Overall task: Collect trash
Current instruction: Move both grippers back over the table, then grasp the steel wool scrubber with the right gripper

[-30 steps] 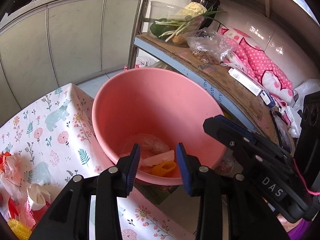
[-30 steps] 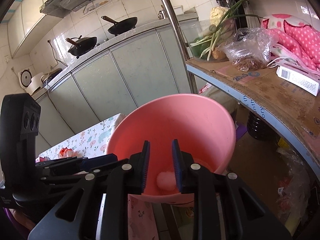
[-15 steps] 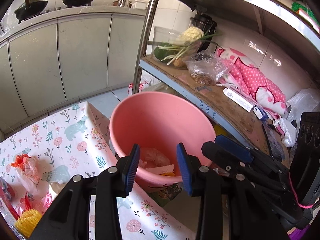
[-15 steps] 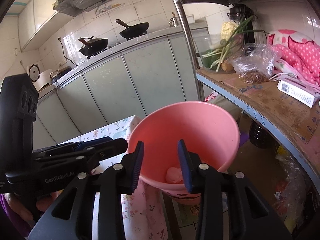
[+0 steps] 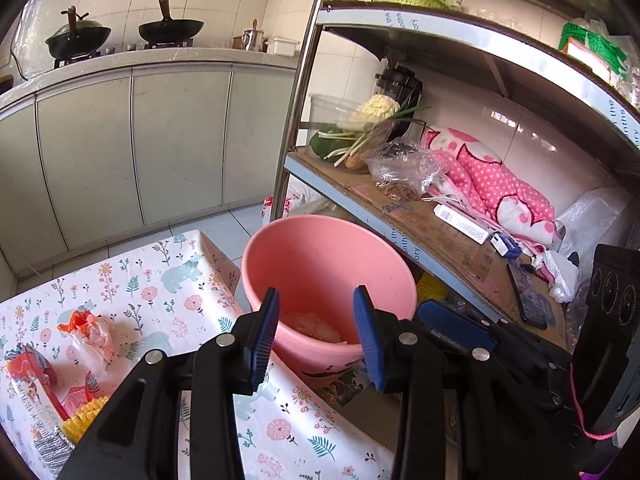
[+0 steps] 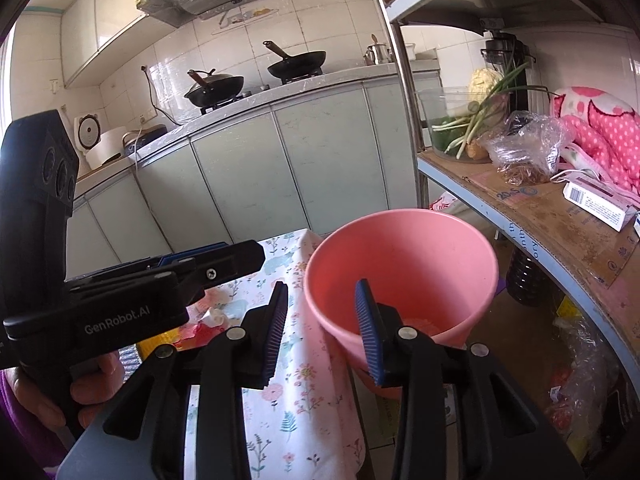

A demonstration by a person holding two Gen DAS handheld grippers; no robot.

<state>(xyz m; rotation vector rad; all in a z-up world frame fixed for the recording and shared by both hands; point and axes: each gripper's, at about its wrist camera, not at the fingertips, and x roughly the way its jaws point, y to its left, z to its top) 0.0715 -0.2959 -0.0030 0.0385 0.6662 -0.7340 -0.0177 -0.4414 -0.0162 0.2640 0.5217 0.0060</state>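
A pink bucket point(image 5: 328, 264) stands beside the table corner, with white and clear trash in its bottom point(image 5: 316, 322); it also shows in the right wrist view point(image 6: 400, 264). My left gripper point(image 5: 316, 336) is open and empty, held above the bucket's near rim. My right gripper point(image 6: 322, 328) is open and empty, over the table edge and the bucket rim. On the floral tablecloth point(image 5: 160, 280) lie a crumpled plastic bag with an orange top point(image 5: 90, 336), red wrappers point(image 5: 28, 372) and a yellow ribbed piece point(image 5: 86, 416).
A metal shelf rack point(image 5: 400, 216) stands right of the bucket, with vegetables, a plastic bag, a pink dotted cloth and a small box. Grey kitchen cabinets point(image 5: 132, 152) with pans on the counter run behind. Clutter sits under the shelf point(image 6: 576, 392).
Both grippers have pulled back and up from the bucket. The right gripper has opened wider. More of the table and its trash has come into view at the left.
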